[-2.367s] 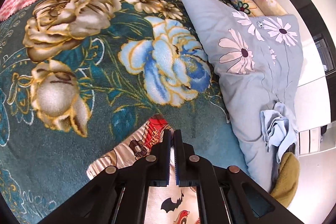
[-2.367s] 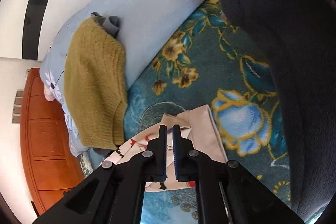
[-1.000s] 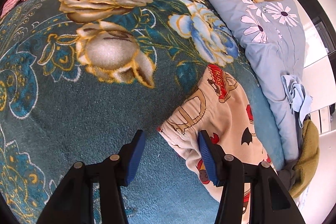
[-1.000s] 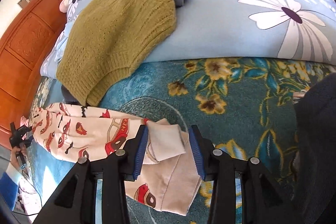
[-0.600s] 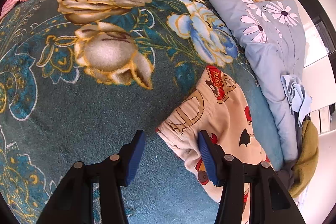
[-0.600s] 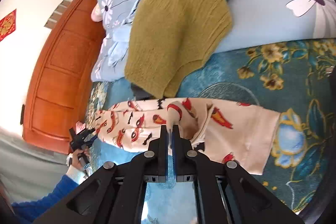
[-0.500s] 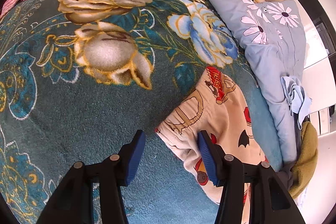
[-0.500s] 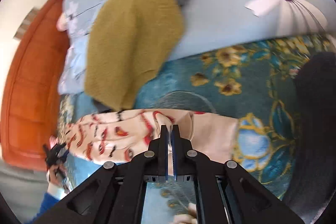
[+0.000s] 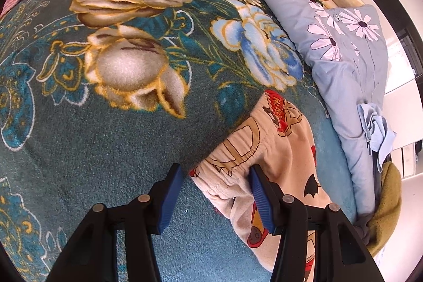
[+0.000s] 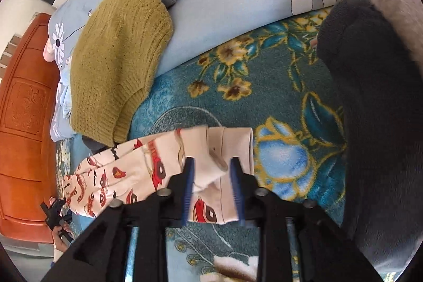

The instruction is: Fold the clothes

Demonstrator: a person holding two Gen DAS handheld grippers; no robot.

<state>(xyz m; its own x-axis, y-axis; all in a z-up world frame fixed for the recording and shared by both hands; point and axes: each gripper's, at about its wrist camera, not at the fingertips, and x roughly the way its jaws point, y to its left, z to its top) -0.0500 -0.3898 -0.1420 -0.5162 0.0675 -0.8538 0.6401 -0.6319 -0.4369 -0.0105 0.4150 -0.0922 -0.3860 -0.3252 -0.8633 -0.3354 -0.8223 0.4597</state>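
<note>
- Right wrist view: right gripper (image 10: 211, 186) pitched steeply down, jaws opening; trouser cuff (image 10: 227, 147) lies loose between them on the blanket (image 10: 238, 97), not pinched.
- Left wrist view: left gripper (image 9: 215, 200) also pitched down, jaws apart, holding nothing; waistband (image 9: 238, 147) just ahead, touching the right pad.
- Step, I judge: leg fold just laid. Next: re-grip waistband and cuff end for a further fold.

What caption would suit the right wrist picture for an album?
Right gripper, jaws opening, over the folded end of cartoon-print pants on a floral blanket, mustard sweater beside.
</note>
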